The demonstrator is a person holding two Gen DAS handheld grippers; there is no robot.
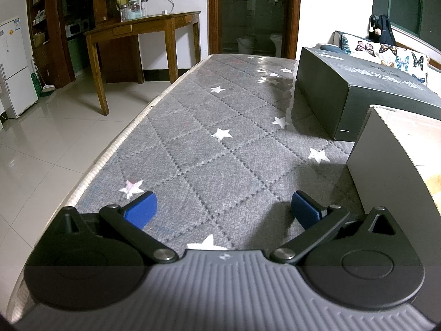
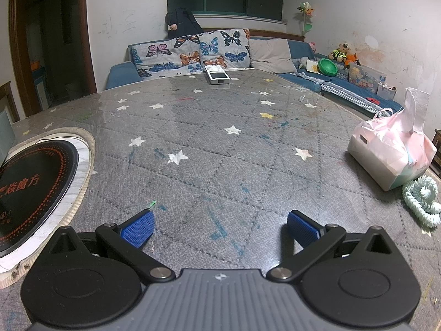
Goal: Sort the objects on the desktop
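My left gripper (image 1: 224, 207) is open just above the grey star-patterned table cover (image 1: 209, 138), nothing between its blue pads. To its right stand a grey cardboard box (image 1: 397, 165) and, farther back, a long dark box (image 1: 355, 88). My right gripper (image 2: 219, 227) is also open and empty over the same cover (image 2: 220, 151). A white remote-like device (image 2: 217, 75) lies at the far edge of the table. A pink pack of tissues (image 2: 391, 151) sits at the right, with a pale green coiled toy (image 2: 420, 201) beside it.
A black round induction plate (image 2: 30, 190) is set into the table at the left. A sofa with butterfly cushions (image 2: 198, 51) runs behind the table. In the left wrist view the table's left edge (image 1: 115, 149) drops to a tiled floor with a wooden desk (image 1: 143, 30) beyond.
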